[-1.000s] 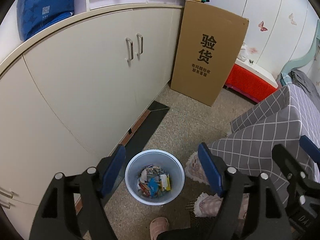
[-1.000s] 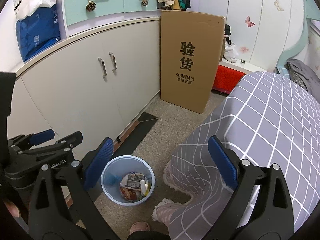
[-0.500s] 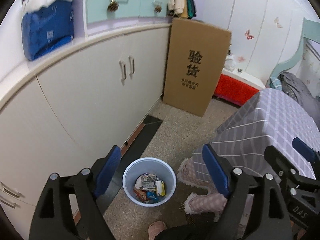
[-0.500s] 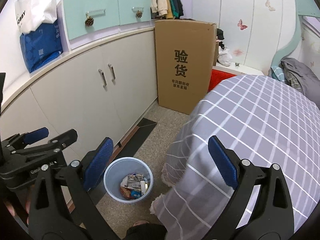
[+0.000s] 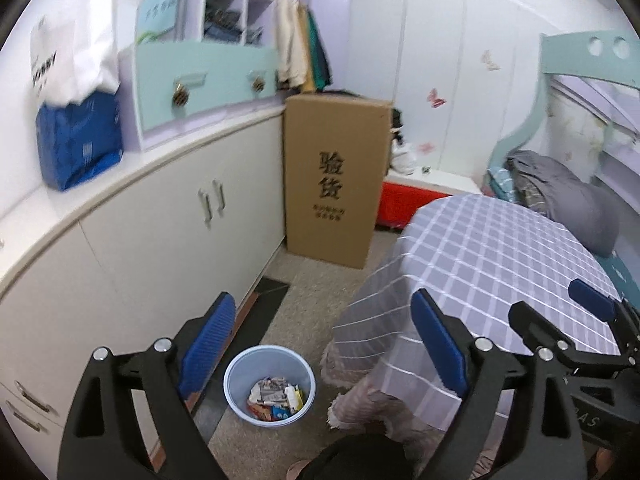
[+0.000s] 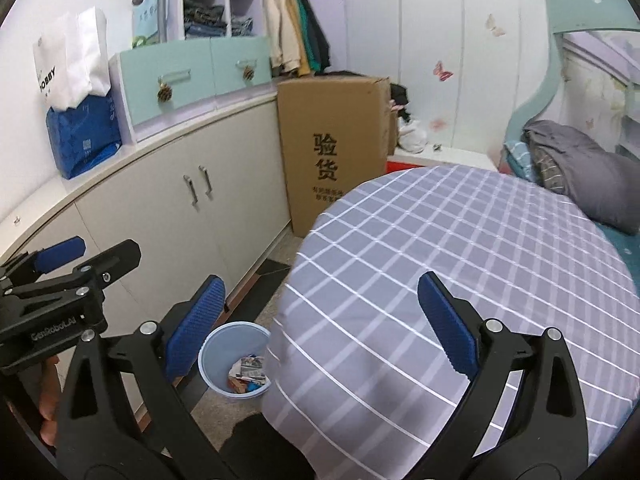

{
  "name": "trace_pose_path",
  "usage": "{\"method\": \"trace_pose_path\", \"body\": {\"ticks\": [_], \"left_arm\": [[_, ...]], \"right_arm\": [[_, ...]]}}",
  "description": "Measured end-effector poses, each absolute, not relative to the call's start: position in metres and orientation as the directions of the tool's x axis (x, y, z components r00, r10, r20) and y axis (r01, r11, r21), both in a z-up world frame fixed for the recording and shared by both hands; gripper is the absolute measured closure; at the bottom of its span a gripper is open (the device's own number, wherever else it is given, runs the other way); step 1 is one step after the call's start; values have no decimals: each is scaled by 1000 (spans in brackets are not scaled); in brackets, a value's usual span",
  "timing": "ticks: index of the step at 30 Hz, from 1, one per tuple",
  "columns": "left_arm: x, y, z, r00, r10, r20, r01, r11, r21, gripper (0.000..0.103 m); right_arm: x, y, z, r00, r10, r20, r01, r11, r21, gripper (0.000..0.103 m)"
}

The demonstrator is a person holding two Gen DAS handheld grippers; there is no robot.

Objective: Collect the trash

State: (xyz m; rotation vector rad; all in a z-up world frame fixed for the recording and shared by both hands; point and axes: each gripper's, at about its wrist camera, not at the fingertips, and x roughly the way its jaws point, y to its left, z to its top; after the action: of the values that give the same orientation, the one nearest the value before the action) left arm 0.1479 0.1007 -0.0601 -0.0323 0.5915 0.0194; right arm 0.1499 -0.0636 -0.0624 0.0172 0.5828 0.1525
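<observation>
Two grippers are what we hold out ahead of us, both tipped downward over the edge of a table draped in a grey checked cloth [image 6: 460, 248]. Our left gripper [image 5: 320, 340] has its jaws opening, already wide, with nothing between the blue pads [image 5: 206, 338]; through the gap we see only floor and cloth. Our right gripper [image 6: 322, 328] also stands wide apart and empty, its pads spread over the cloth's near edge. In the right wrist view the left gripper shows at the left margin, just beside the right one, with fingers of our hand [image 6: 48, 400] wrapped on its handle. The trash [image 5: 276, 396], a heap of crumpled wrappers and paper, lies inside the pale blue bin [image 5: 240, 384], which stands upright on the speckled floor between the white cabinets [image 5: 160, 240] and the hanging cloth, below and ahead of both grippers and well apart from them. A tall cardboard box [image 5: 336, 176] leans against the cabinet's far end.
</observation>
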Motion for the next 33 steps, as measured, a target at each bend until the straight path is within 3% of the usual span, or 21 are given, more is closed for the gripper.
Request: {"method": "trace_pose_path", "body": {"ticks": [21, 33], "left_arm": [[36, 17, 14, 936, -50, -348, 69, 997, 40, 10], [10, 3, 25, 954, -58, -293, 76, 996, 50, 8]], "right_arm": [[22, -157, -4, 921, 56, -385, -18, 995, 102, 7], [-19, -169, 5, 947, 30, -320, 3, 995, 100, 6]]}}
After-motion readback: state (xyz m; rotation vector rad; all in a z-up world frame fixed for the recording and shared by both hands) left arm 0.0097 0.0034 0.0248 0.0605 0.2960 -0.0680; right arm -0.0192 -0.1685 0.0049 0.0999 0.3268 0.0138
